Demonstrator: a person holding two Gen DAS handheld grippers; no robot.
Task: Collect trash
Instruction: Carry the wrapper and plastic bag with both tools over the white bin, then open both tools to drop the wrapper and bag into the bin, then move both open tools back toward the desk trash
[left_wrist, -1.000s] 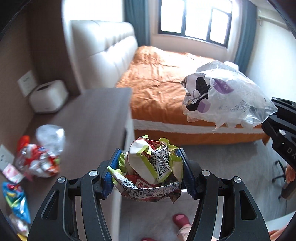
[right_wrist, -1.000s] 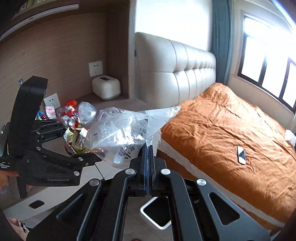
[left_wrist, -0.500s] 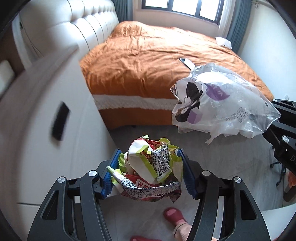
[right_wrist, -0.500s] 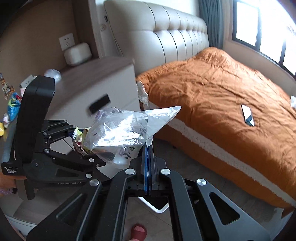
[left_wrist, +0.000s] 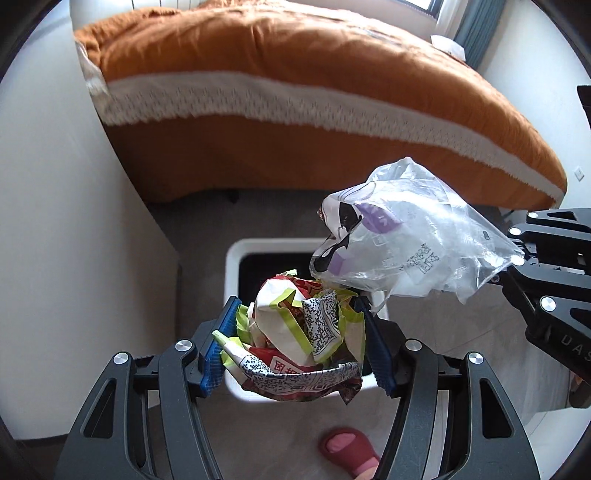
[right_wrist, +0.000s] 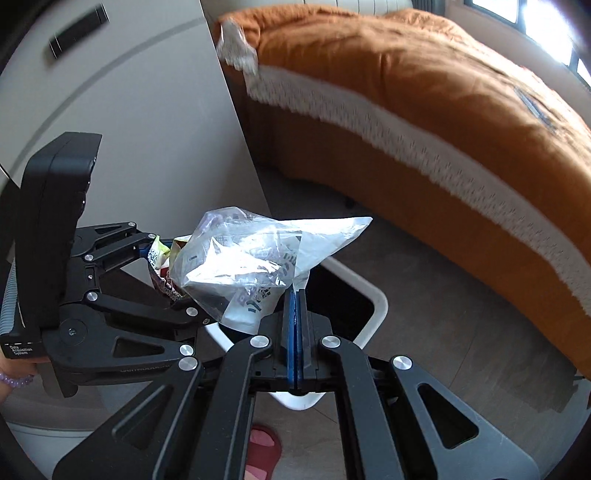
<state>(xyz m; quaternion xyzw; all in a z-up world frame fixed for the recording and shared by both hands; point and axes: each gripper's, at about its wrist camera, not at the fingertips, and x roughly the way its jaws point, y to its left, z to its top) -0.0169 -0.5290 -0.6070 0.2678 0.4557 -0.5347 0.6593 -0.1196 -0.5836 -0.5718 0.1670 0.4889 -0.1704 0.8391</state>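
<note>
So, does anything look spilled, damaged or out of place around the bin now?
Nothing stands out. The crumpled wrappers sit in the left tool and the clear plastic bag in the right tool, both over the white bin. No trash shows on the floor.

The bin stands on the floor between cabinet and bed, with the wrappers over it, the bag just right of them, a slipper nearer.
</note>
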